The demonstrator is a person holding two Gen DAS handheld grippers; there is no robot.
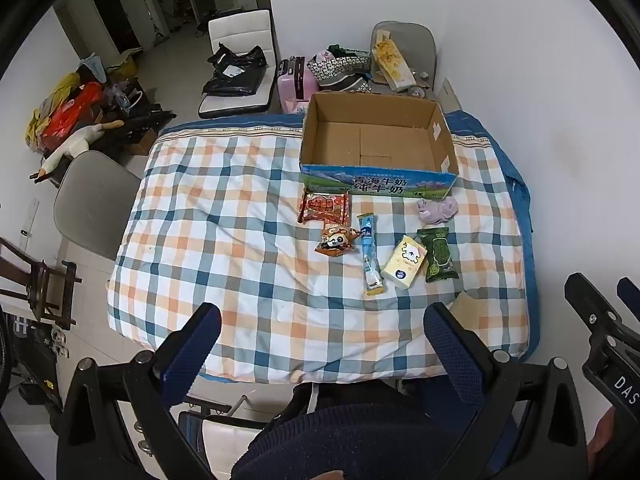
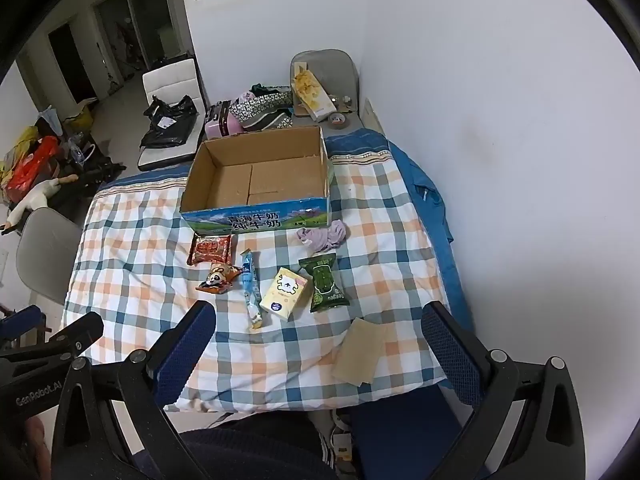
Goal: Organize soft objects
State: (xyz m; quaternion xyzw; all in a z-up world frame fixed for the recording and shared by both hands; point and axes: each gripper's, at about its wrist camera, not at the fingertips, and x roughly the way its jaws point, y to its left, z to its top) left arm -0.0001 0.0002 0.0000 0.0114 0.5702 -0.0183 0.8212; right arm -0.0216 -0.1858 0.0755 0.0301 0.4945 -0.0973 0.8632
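An empty cardboard box (image 1: pixel 376 140) (image 2: pixel 256 176) stands at the far side of a checked quilt (image 1: pixel 224 232) (image 2: pixel 132 256). In front of it lie a red snack pack (image 1: pixel 323 208) (image 2: pixel 211 249), a panda snack pack (image 1: pixel 336 241) (image 2: pixel 218 278), a long blue sachet (image 1: pixel 370 258) (image 2: pixel 251 286), a yellow tissue pack (image 1: pixel 404 262) (image 2: pixel 284 294), a green snack pack (image 1: pixel 438 254) (image 2: pixel 326 282) and a crumpled lilac cloth (image 1: pixel 436 209) (image 2: pixel 324 236). My left gripper (image 1: pixel 324 340) and right gripper (image 2: pixel 320 340) hover open over the quilt's near edge, holding nothing.
A tan paper piece (image 2: pixel 360 350) lies on the quilt near the right gripper. Grey chairs (image 1: pixel 94 200) (image 2: pixel 324 76) stand left and behind. A white wall (image 2: pixel 500 120) runs along the right. Bags and a pink suitcase (image 1: pixel 296 82) clutter the floor beyond.
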